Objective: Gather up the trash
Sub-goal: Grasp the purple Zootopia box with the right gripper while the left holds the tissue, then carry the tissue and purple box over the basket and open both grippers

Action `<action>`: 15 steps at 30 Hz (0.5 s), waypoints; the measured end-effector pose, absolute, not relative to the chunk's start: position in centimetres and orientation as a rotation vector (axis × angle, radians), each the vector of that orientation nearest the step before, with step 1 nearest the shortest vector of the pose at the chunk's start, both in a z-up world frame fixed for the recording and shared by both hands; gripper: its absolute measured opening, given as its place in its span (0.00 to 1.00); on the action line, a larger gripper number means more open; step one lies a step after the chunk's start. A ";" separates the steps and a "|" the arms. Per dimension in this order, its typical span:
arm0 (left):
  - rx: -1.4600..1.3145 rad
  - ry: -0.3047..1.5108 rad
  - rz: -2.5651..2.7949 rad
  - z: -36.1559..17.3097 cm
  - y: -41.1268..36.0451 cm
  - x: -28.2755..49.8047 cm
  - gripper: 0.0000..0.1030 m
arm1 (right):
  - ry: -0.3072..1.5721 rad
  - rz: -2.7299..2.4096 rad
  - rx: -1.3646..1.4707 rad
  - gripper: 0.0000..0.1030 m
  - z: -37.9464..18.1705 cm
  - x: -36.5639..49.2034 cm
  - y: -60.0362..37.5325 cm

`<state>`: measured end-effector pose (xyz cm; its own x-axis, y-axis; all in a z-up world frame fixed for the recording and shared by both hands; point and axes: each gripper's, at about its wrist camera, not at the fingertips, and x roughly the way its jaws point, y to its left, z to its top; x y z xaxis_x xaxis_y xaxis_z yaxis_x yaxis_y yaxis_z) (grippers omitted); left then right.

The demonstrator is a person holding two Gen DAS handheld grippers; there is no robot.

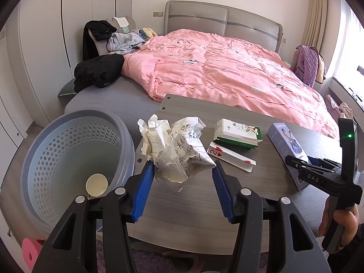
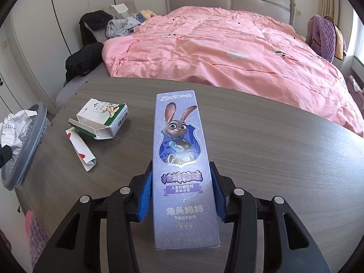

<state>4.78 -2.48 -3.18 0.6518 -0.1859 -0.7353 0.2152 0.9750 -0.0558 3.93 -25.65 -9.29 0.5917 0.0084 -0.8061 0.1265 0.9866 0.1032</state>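
Wood-grain table (image 2: 261,141); right hand-held gripper (image 2: 180,193) clamps glossy rectangular box (image 2: 179,159).

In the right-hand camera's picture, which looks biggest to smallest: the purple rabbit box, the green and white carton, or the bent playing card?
1. Purple rabbit box, though it sits nearest the camera, which inflates it.
2. Green and white carton.
3. Bent playing card, close to the carton in length but narrower.

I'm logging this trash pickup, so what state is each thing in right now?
Crumpled paper: balled up, held in the left gripper.
Purple box: closed, clamped by the right gripper.
Green and white box: flap torn open, lying on the table.
Playing card: bent, on the table.
Paper cup: tipped over inside the basket.
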 end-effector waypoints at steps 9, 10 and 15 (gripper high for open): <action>0.016 0.820 -0.228 -3.1 -1.4 4.4 0.50 | 0.857 -0.045 0.198 0.42 -6.2 0.6 -24.3; 0.012 0.820 -0.225 -3.1 -1.1 4.4 0.50 | 0.849 -0.036 0.197 0.42 -5.8 0.4 -23.9; -0.009 0.824 -0.196 -3.2 1.1 4.4 0.50 | 0.811 0.033 0.185 0.42 -4.2 0.4 -21.0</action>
